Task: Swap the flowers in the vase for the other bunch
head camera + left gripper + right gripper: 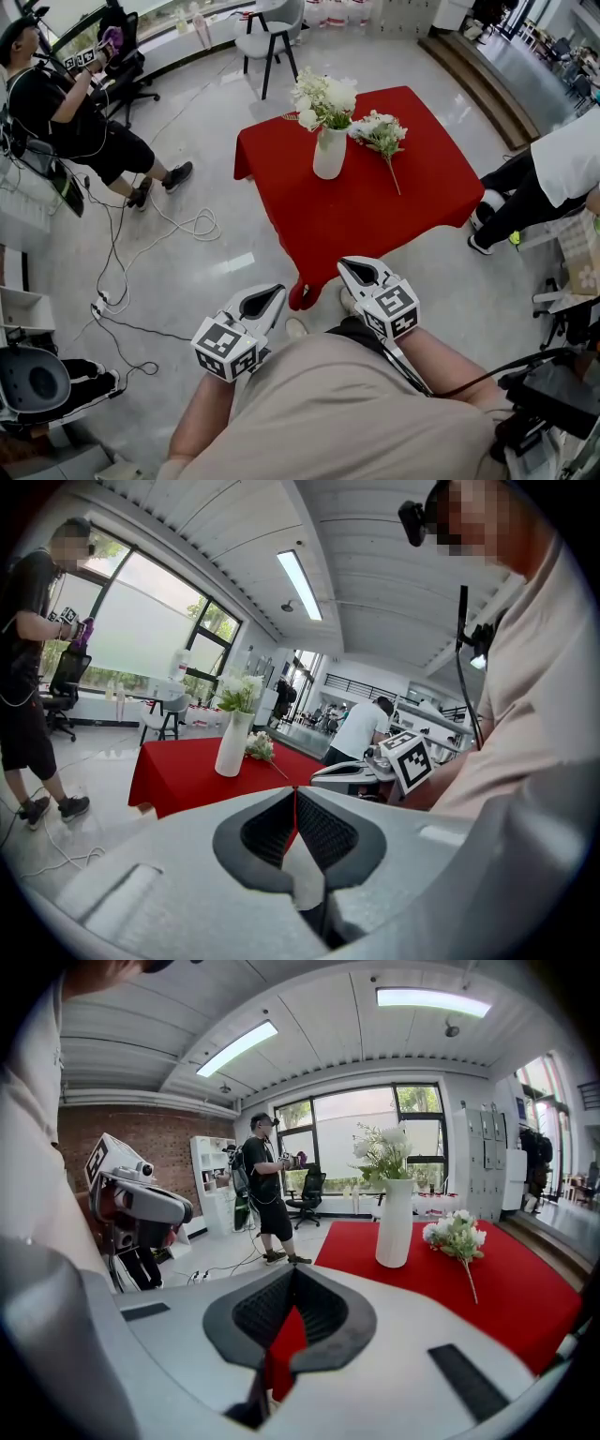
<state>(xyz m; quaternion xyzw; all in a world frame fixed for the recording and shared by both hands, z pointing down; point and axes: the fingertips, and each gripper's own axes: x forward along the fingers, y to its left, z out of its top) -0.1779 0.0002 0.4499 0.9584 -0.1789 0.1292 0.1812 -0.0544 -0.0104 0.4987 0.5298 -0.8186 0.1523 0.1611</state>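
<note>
A white vase [329, 153] with a bunch of white flowers [323, 97] stands on the red-clothed table [412, 211]. A second bunch [380, 133] lies flat on the cloth just right of it, stem toward me. The vase [232, 744] and loose bunch [260, 747] also show in the left gripper view; the right gripper view holds the vase [394, 1223] and loose bunch [457, 1234] too. Both grippers are held near my body, well short of the table. My left gripper [273, 295] and right gripper [357, 272] are shut and empty.
A person in black [66, 108] sits at the far left beside an office chair [131, 56], with cables [122, 272] trailing over the floor. Another person [548, 183] stands right of the table. A grey chair [272, 33] stands behind it.
</note>
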